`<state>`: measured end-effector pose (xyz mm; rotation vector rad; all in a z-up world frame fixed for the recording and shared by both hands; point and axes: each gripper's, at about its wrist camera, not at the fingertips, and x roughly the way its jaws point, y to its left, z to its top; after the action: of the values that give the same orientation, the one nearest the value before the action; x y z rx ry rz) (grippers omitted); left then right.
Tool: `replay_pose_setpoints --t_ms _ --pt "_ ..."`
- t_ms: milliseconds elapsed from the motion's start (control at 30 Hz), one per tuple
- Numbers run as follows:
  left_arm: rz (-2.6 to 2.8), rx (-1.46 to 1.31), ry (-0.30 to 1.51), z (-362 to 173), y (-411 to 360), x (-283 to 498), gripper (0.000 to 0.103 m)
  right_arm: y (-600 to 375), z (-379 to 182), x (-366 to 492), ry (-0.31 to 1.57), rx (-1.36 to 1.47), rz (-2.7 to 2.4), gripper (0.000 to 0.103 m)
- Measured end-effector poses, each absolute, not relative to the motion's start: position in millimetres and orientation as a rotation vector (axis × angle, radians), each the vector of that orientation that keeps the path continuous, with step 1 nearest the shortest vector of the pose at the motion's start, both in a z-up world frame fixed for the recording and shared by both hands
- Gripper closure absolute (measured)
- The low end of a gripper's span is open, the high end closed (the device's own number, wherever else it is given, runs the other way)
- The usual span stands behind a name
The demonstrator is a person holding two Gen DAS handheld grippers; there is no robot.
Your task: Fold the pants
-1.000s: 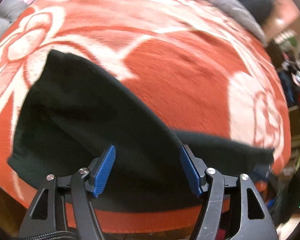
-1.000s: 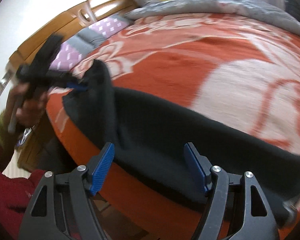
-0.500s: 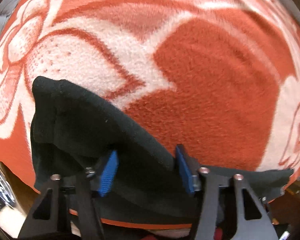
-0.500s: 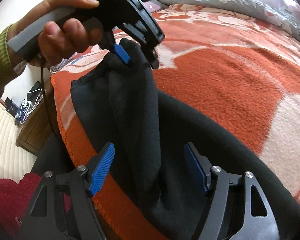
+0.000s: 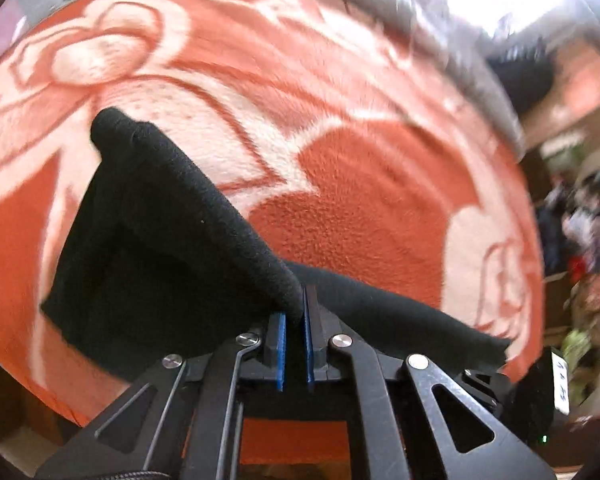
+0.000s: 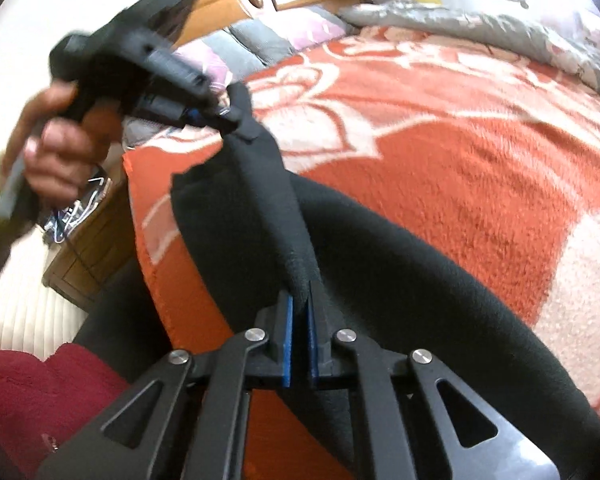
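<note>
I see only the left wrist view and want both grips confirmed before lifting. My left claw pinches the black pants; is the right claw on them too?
Observer: Yes. The right claw is shut on a raised ridge of the pants.
Operator: Where does that ridge lead?
Observer: It runs straight up to the left claw, which is held by a hand in a green sleeve.

Both wrist views close, angled down, sharing pants [image 5: 172, 248], blanket [image 5: 360, 200]
</note>
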<state>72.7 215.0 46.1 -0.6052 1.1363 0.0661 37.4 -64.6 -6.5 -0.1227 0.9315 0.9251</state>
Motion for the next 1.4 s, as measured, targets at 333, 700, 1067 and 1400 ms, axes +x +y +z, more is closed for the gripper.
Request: replay_pose_setpoints --t_ms 333,700,1067,1400 --pt "0.036 -0.775 0.955 16.9 231.7 -7.3 0.098 -45.3 -15.9 15.3 0.956 -0.266 0.932 0.096" --pt "0.031 -0.853 0.94 -21.6 234.9 -36.0 0.098 -38.9 -30.1 5.3 0.999 -0.339 0.915 0.096" --pt "0.032 -0.904 0.978 -51.1 240.2 -45.8 0.096 -31.1 -39.1 7.7 1.046 -0.359 0.908 0.095" --pt "0.119 -0.909 0.946 -33.2 260.5 -56.2 0.065 -33.4 -25.4 9.0 1.044 -0.285 0.881 0.05"
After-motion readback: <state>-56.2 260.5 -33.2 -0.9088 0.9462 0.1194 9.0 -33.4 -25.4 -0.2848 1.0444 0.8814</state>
